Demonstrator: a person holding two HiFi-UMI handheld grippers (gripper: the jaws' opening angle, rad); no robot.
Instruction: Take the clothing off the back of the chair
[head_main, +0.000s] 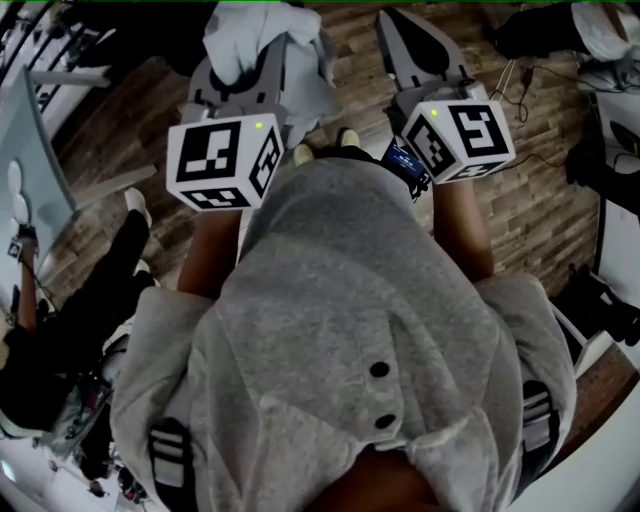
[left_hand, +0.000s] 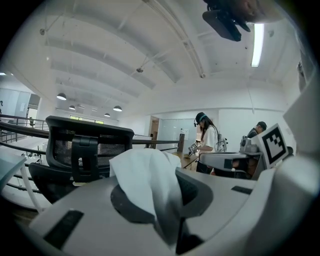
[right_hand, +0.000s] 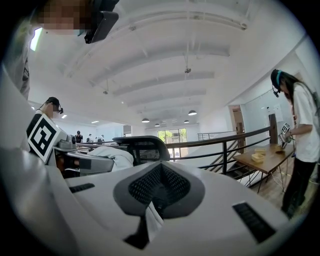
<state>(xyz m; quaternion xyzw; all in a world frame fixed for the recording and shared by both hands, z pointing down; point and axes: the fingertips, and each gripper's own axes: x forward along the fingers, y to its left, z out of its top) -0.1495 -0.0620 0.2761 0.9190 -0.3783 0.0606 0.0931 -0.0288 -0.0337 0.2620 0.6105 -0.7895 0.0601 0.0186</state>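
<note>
Floor: wooden planks (head_main: 530, 200), seen in the head view past the wearer's grey fleece top (head_main: 350, 320), which fills the middle of that view.
Room: open hall under a white ribbed ceiling (left_hand: 125, 60), with round hanging lamps (right_hand: 192, 113), one long strip light (left_hand: 258, 45) and bright windows at the far end.
Barrier: dark metal railing (right_hand: 220, 145) running across behind the chair, stairs dropping beyond it.
Seat: black mesh-backed office chair (left_hand: 75, 150), upright, just beyond the left jaws.
Task thing: white garment (left_hand: 145, 175), off the chair and clear of it, bunched up and rising out of the left jaws.
Left side: left gripper (left_hand: 165, 200) nearly closed, pinching the white garment.
Right side: right gripper (right_hand: 159, 192) with jaws pressed together, a thin white strip of the same fabric caught low between them; level and beside the left one.
In the way: bunched cloth hiding part of the chair in the left gripper view; marker cube (head_main: 222, 160) covering the left forearm in the head view.
Others: wooden table (right_hand: 265, 159) with small bowls at the right, a person (right_hand: 302, 135) standing at it; a second person in dark clothes (head_main: 70, 330) at the head view's left edge.
</note>
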